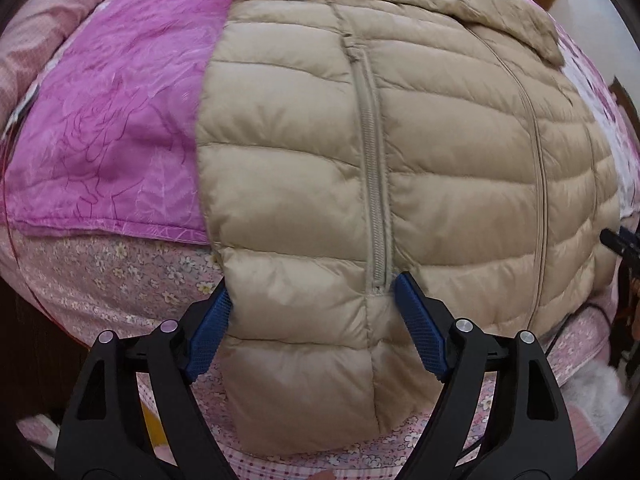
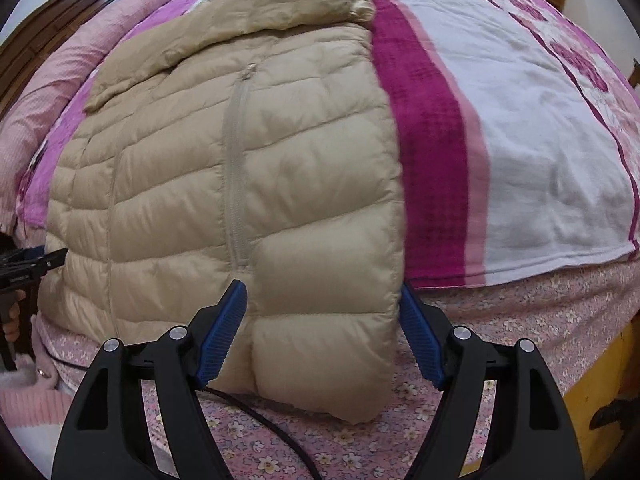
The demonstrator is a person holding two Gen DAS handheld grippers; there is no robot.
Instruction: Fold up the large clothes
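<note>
1. the beige puffer jacket lies flat on the bed, zipped side up, and its sides look already folded in toward the middle, so it forms a narrow rectangle with the collar at the far end.
2. by the look of it, the lengthwise fold from hem to collar is still to be done.
3. the left gripper stands wide over the near left corner of the hem, its blue pads either side of the padding, nothing pinched.
4. the right gripper is just as wide over the near right corner, also empty.
5. both seem placed to close on the hem.
</note>
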